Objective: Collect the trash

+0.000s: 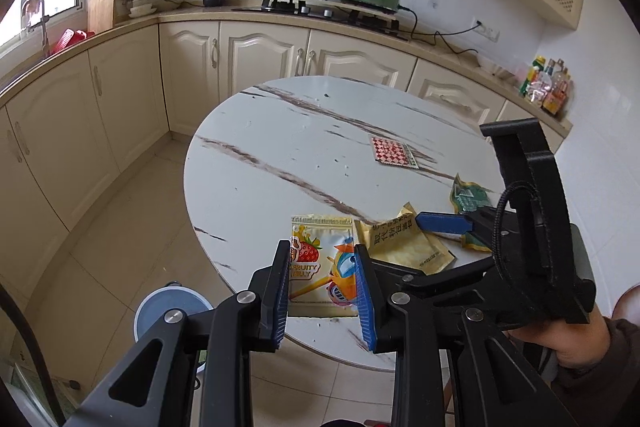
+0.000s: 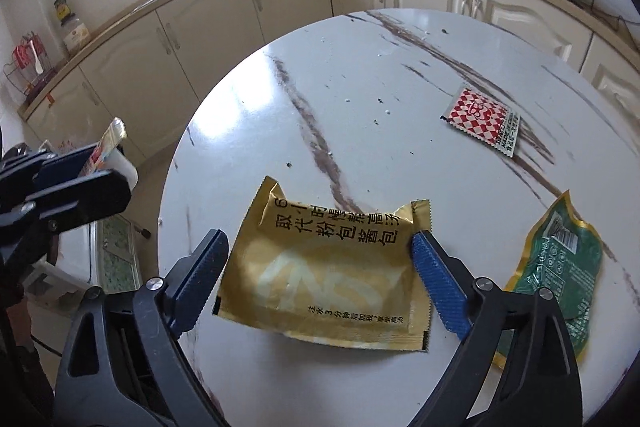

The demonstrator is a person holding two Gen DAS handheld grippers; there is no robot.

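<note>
on the round marble table (image 2: 248, 131) lie four empty wrappers. the gold sachet (image 2: 332, 267) sits near the table's 6 o'clock edge in the right wrist view, flat but slightly puffed, its far corners curling up. the right gripper (image 2: 320, 275) is spread wide around it, one blue pad just off the left edge and the other touching or nearly touching the right edge; nothing is clamped yet. the green packet (image 2: 560, 267) lies at 3 o'clock from the sachet, crumpled, and the red checkered sachet (image 2: 484, 121) lies at 1 o'clock, well apart.

in the left wrist view the left gripper (image 1: 322, 291) hovers with its jaws at a middling gap over the fruit jelly pouch (image 1: 320, 263), which lies at the near rim just left of the gold sachet; it grips nothing. whether the pads touch the pouch i cannot tell.

these wrappers look light, thin and glossy, so they will likely slide on the smooth top rather than resist a push, and they will crumple instead of breaking. a flat pinch from the sides may only buckle the foil; the raised crimped edge or a lifted corner of the gold sachet seems the better hold. the pouch's near edge appears close to the rim, which could let a finger get under it.
</note>
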